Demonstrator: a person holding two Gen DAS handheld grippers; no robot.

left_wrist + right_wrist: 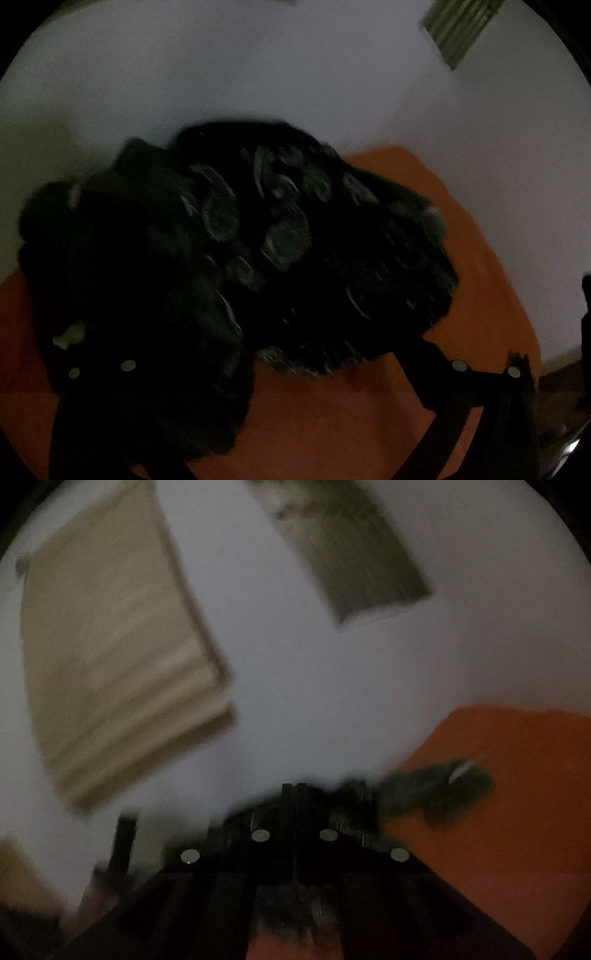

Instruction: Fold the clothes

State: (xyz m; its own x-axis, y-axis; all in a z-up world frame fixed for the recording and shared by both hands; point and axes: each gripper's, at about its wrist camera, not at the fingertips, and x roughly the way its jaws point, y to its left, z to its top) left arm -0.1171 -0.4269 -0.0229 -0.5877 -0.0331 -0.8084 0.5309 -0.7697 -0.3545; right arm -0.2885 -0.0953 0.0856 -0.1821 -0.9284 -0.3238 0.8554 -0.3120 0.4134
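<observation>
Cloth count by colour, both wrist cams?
black garment: 1
orange mat: 1
beige stack: 1
olive cloth: 1
Total: 4

An orange cloth (461,236) is spread over the surface, and a dark patterned garment (236,258) is heaped on its middle, reaching past the cloth's far edge. Whether the white area (258,74) beyond the cloth is a floor or a wall cannot be told. In the right wrist view, a beige panel (118,657) and a greyish one (351,546) are seen against this white, both blurred.
</observation>
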